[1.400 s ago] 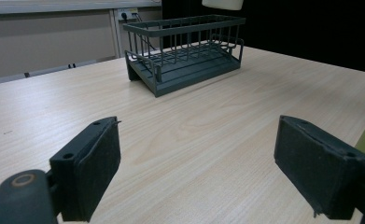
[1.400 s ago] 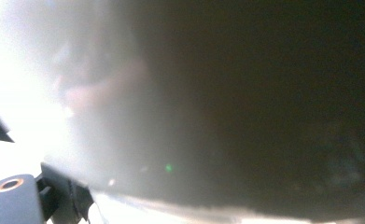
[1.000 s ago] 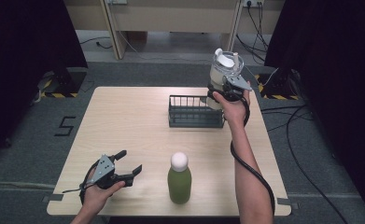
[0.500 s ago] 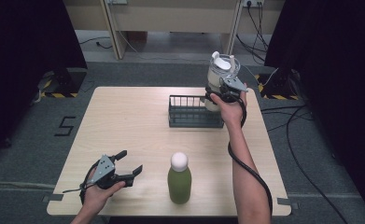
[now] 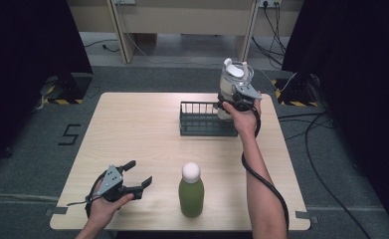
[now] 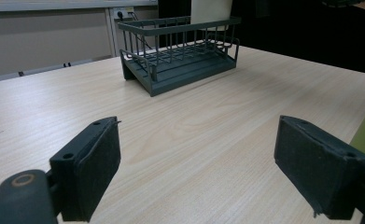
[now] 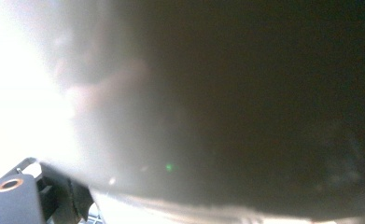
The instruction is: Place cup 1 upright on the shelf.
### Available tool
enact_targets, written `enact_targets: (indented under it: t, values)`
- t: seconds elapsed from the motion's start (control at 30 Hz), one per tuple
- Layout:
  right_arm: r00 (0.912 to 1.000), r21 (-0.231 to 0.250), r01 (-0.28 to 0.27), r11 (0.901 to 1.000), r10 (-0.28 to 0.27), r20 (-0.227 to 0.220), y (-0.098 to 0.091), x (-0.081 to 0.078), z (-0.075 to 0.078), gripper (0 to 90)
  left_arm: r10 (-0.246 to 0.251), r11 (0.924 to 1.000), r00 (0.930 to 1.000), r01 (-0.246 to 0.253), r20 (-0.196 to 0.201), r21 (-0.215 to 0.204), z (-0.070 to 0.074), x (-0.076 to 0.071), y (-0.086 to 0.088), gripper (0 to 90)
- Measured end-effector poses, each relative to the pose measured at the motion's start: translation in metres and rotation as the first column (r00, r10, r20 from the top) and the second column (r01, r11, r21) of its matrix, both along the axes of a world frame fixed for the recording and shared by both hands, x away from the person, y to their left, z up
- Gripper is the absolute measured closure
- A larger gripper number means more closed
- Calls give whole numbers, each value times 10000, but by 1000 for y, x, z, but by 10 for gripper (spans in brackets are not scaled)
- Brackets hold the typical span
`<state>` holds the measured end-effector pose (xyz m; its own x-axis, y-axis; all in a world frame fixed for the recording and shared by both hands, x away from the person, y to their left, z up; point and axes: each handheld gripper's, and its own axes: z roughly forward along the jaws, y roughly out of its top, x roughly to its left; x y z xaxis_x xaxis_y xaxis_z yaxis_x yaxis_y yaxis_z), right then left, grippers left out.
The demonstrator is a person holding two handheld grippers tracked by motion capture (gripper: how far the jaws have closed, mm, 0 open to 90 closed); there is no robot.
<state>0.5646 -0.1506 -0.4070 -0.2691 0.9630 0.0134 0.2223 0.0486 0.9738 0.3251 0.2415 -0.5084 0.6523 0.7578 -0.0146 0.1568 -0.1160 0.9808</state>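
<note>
Since 1 second ago the right gripper (image 5: pixel 230 102) has carried the clear, white-lidded jar (image 5: pixel 234 82) leftward over the dark wire rack (image 5: pixel 204 119); its fingers clamp the jar. The left gripper (image 5: pixel 135 175) stays resting on the pale woodgrain tabletop (image 5: pixel 132 129), fingers apart, empty, beside a green bottle (image 5: pixel 191 191).

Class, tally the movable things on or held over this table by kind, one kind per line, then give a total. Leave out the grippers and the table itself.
Green bottle with a white cap: 1
Dark wire rack: 1
Clear lidded jug, held in the right gripper at the rack's right end: 1
Total: 3
</note>
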Motion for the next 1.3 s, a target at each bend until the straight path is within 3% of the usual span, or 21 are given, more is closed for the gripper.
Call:
enact_targets:
  t: [1.3]
  values:
    - [9993, -209, 1, 9998, -9, -365, 4, 5, -22, 102, -81, 10000, 10000, 81, -8, 24, 0, -1, -1, 138]
